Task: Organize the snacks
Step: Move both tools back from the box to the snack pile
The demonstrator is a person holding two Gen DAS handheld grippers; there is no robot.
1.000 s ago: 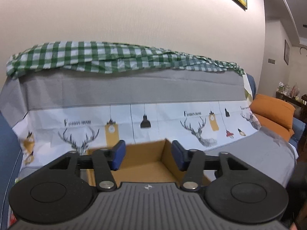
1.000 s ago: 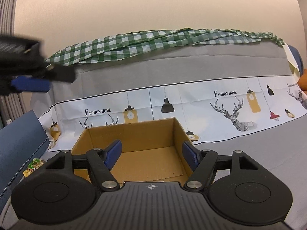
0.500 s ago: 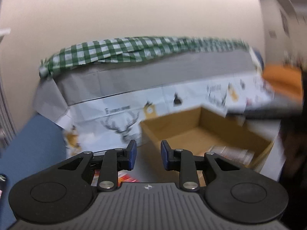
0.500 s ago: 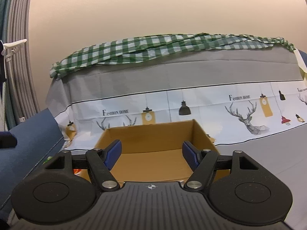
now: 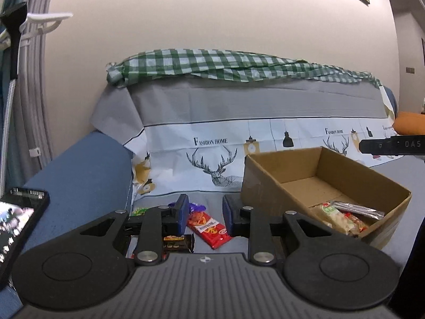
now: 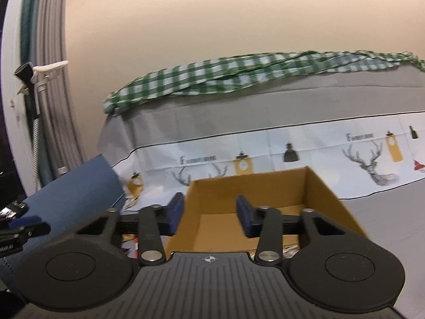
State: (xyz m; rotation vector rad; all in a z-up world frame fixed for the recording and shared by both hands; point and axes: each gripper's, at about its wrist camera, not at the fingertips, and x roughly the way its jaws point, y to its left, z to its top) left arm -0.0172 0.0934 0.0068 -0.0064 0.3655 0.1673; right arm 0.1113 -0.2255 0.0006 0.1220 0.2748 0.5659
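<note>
The left gripper [image 5: 205, 214] hangs over the loose snacks on the sofa seat, jaws partly spread and pinching nothing, lined up on the red snack packet [image 5: 208, 226], probably the next pick. A dark packet [image 5: 176, 240] sits just beside it. The cardboard box [image 5: 345, 164] is right next to the pile, already holding a couple of wrapped snacks [image 5: 342, 216]. A second ago this gripper faced the box, jaws wider. The right gripper [image 6: 209, 214] hovers at the box's near left corner, empty, jaws just been closing with only the box wall [image 6: 183, 212] between them.
</note>
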